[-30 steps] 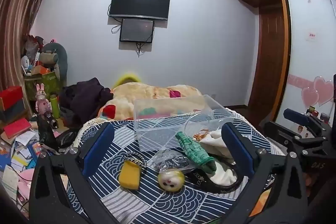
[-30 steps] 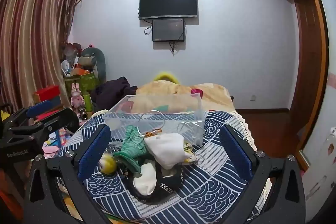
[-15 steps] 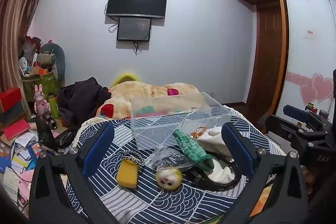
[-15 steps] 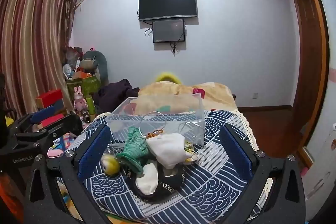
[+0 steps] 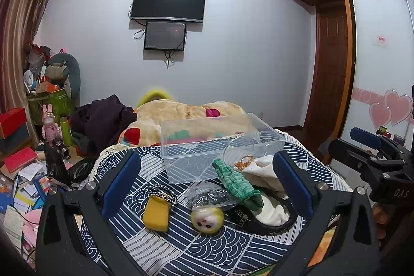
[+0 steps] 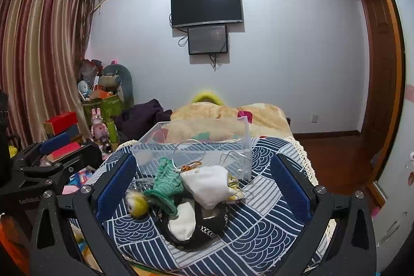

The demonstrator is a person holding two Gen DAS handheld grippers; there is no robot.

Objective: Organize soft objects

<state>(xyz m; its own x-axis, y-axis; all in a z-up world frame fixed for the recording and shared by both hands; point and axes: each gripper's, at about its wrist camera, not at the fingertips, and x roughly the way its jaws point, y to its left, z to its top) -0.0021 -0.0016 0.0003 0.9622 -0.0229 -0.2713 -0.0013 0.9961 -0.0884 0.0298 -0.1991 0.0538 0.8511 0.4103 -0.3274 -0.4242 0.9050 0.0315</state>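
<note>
A clear plastic box point(image 5: 214, 146) point(image 6: 191, 146) stands empty on a blue wave-patterned cloth point(image 5: 207, 250). In front of it lie a yellow sponge point(image 5: 156, 215), a yellow-haired doll head point(image 5: 207, 216) point(image 6: 136, 203), a green knitted glove point(image 5: 234, 181) point(image 6: 165, 183), white cloth point(image 5: 261, 170) point(image 6: 209, 184), a white sock point(image 6: 182, 220) and a black strap point(image 5: 261, 223). My left gripper point(image 5: 207, 183) is open and empty, held above the sponge and doll head. My right gripper point(image 6: 203, 185) is open and empty above the pile.
A bed with a beige blanket point(image 5: 186, 110) lies behind the table. Dark clothes point(image 5: 101, 118), boxes and papers point(image 5: 18, 172) clutter the left floor. A wooden door point(image 5: 328, 69) is at the right. Each gripper shows in the other's view point(image 5: 375, 159) point(image 6: 46, 162).
Both views have tilted slightly. The pile and box sit a little nearer and lower in frame. Both grippers stay open and nothing on the table moved.
</note>
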